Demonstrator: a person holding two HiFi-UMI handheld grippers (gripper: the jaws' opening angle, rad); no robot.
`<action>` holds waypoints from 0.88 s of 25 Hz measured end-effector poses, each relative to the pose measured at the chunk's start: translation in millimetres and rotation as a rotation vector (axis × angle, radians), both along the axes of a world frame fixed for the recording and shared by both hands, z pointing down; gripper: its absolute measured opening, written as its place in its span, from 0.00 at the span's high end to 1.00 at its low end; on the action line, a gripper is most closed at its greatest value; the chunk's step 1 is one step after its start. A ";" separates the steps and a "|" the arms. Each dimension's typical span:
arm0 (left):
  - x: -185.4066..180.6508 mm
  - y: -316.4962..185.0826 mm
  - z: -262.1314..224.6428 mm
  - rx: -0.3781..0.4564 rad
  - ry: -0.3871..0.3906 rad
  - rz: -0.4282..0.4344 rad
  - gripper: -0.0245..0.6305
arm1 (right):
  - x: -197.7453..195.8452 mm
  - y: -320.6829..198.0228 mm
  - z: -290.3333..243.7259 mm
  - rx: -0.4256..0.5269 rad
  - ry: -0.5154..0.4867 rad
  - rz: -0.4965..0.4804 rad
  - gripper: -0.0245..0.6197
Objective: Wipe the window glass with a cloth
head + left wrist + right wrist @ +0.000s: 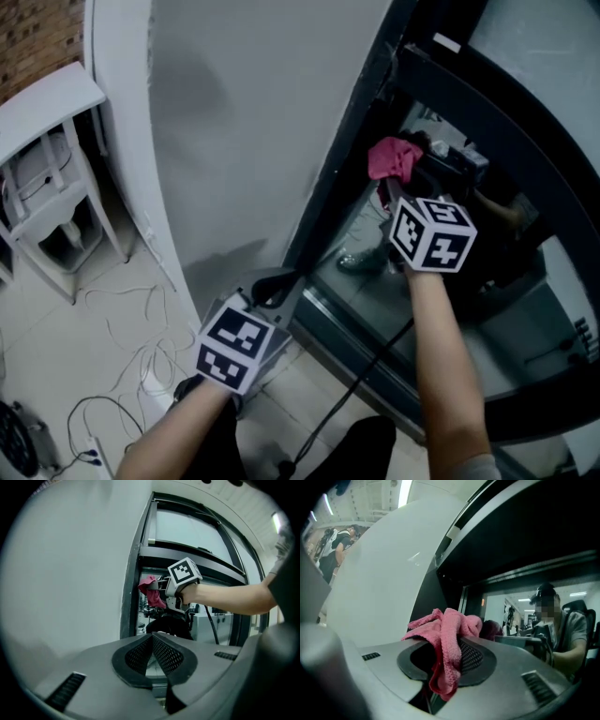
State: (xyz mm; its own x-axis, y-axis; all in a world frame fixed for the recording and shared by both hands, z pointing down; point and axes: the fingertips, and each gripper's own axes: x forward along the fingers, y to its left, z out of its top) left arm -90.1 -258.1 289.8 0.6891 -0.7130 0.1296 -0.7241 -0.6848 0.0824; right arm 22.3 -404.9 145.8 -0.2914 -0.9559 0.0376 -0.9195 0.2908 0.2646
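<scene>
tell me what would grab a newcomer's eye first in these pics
The bright pink cloth stands out first, bunched in the shut right tongs and held up by the window glass, just inside its dark frame. Next comes the left tongs, shut on nothing, lower down near the foot of that frame. The white wall fills the space to its left.

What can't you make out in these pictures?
- Head view: whether the pink cloth touches the window glass; the right gripper covers the contact.
- Left gripper view: the same contact, too small and distant.
- Head view: floor cables, ends cut off by the bottom edge.
</scene>
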 end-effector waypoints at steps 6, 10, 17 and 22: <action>2.2 -9.9 30.8 -0.040 -0.006 0.008 0.96 | 0.9 -4.8 56.6 -0.073 -0.009 -0.012 0.80; 7.6 -18.9 58.0 -0.069 -0.032 0.014 0.96 | 3.9 -5.2 103.9 -0.116 -0.010 -0.006 0.80; 22.9 -27.3 104.4 -0.126 -0.036 0.028 0.95 | 4.9 -1.6 161.9 -0.161 -0.029 -0.016 0.80; 37.7 -28.7 145.1 -0.169 -0.053 0.048 0.95 | 9.6 4.5 219.3 -0.222 -0.035 -0.012 0.80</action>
